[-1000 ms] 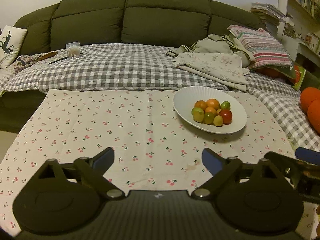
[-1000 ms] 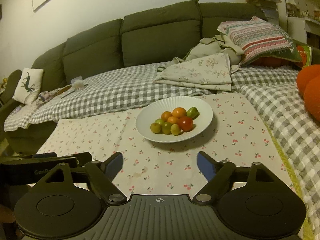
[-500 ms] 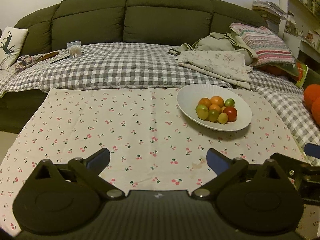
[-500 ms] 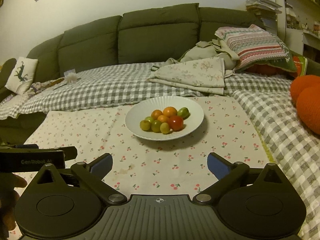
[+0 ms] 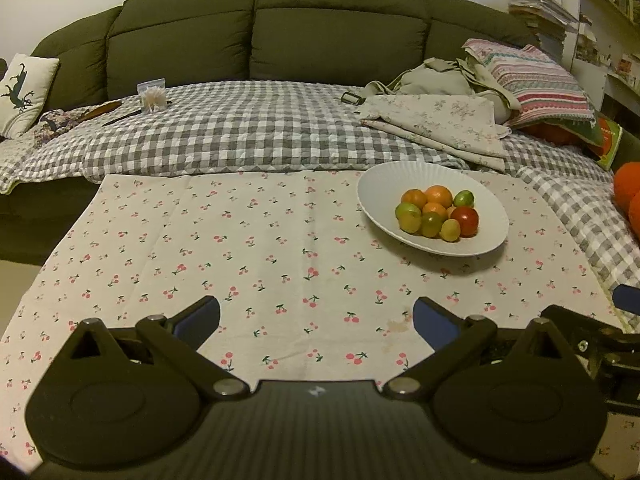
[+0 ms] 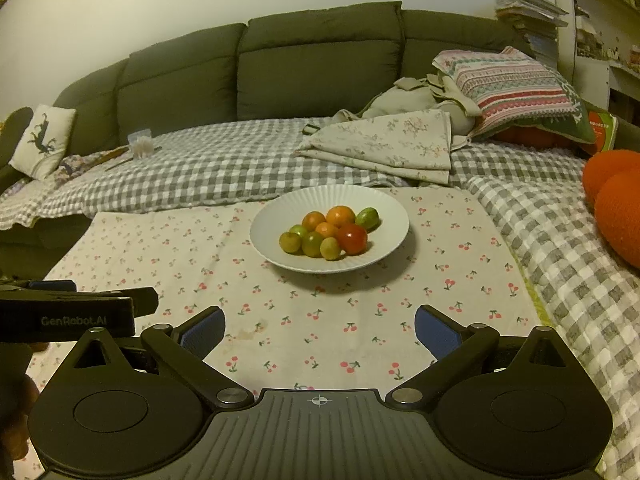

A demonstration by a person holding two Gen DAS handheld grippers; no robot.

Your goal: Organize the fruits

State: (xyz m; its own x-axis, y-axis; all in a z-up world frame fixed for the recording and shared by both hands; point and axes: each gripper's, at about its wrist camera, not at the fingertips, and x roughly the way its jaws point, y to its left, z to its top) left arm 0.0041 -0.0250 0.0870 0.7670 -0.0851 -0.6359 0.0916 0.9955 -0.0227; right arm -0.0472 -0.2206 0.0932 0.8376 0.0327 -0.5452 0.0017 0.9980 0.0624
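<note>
A white ribbed plate (image 5: 490, 204) (image 6: 390, 208) stands on the cherry-print cloth (image 5: 240, 240) (image 6: 440, 300) and holds several small fruits: orange ones (image 5: 438, 194) (image 6: 340, 215), green ones (image 5: 408, 216) (image 6: 367, 218) and a red one (image 5: 465, 220) (image 6: 352, 238). My left gripper (image 5: 316, 318) is open and empty, low over the cloth, left of and nearer than the plate. My right gripper (image 6: 319, 330) is open and empty, in front of the plate. The left gripper also shows at the right wrist view's left edge (image 6: 80, 308).
A green sofa (image 5: 256, 36) with a grey checked blanket (image 5: 248, 132) lies behind the cloth. Folded floral fabric (image 5: 440, 124), a striped pillow (image 5: 532, 80) and orange cushions (image 6: 616, 200) lie to the right. A shelf with books (image 6: 596, 20) stands far right.
Both grippers have drawn back and risen a little, so the plate sits slightly farther off in both views. Both stay open and empty. The fruits have not moved.
</note>
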